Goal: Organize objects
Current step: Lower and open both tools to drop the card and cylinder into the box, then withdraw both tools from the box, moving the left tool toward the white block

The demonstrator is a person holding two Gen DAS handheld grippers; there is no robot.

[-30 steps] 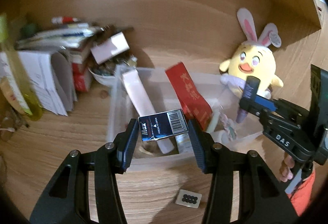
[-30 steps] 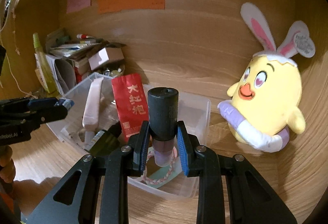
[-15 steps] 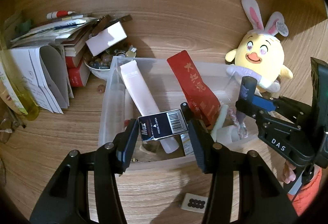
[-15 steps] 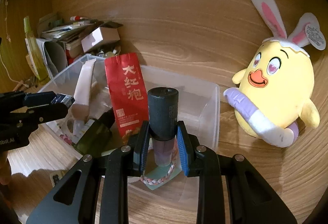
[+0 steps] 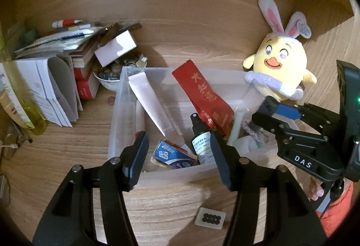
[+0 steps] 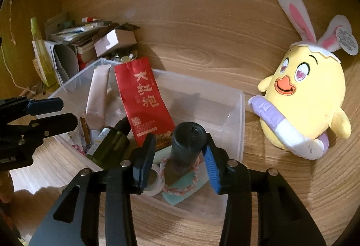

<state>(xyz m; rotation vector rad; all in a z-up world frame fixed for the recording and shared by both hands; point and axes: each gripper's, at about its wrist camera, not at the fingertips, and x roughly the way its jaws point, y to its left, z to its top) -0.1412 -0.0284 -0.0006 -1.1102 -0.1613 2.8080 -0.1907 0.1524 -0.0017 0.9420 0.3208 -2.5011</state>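
A clear plastic bin (image 5: pixel 126 111) (image 6: pixel 236 115) stands on the wooden desk. In it are a red tea packet (image 5: pixel 202 93) (image 6: pixel 144 97), a white tube (image 5: pixel 153 102), a dark spray bottle (image 5: pixel 200 138) (image 6: pixel 110 142) and a blue Max staple box (image 5: pixel 173 155). My left gripper (image 5: pixel 180 153) is open and empty above the bin's near wall, over the staple box. My right gripper (image 6: pixel 180 156) is open over the bin's right end; a dark-capped bottle (image 6: pixel 186 149) stands in the bin between its fingers, on a braided loop (image 6: pixel 180 187).
A yellow bunny-eared plush (image 5: pixel 281 66) (image 6: pixel 301 106) sits right of the bin. Stacked papers, books and a white box (image 5: pixel 67 61) (image 6: pixel 90 43) lie at the left by a bowl of beads (image 5: pixel 112 72). A small card with black dots (image 5: pixel 211 216) lies in front.
Both grippers have opened. The staple box has dropped from the left gripper into the bin. The dark-capped bottle has left the right gripper and stands lower in the bin.
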